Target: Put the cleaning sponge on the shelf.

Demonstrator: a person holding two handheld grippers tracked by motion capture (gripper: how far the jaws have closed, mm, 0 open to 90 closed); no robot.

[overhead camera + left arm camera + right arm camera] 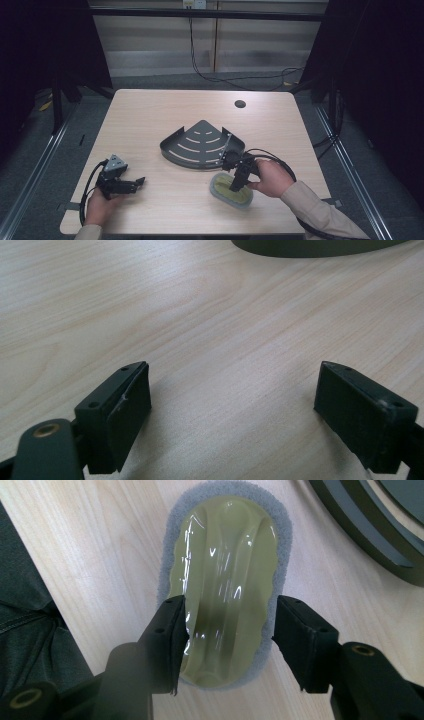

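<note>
While the left gripper (134, 184) rests low on the near-left of the table (150, 110), its jaws wide apart with nothing but bare wood between them, the work belongs to the right gripper (227, 625). It points down over the scrubbing pad (225, 580), an oval of yellow-green moulded plastic on a grey foam base, lying flat near the front edge, just in front of the dark corner shelf (202, 145). Its jaws straddle the plastic grip about half open; one pad looks to be at the edge, the other clear of it. A good grasp would centre on the raised ridge, pinching plastic rather than soft foam. Pale wood-grain tabletop; dark curtains and cables surround it.
</note>
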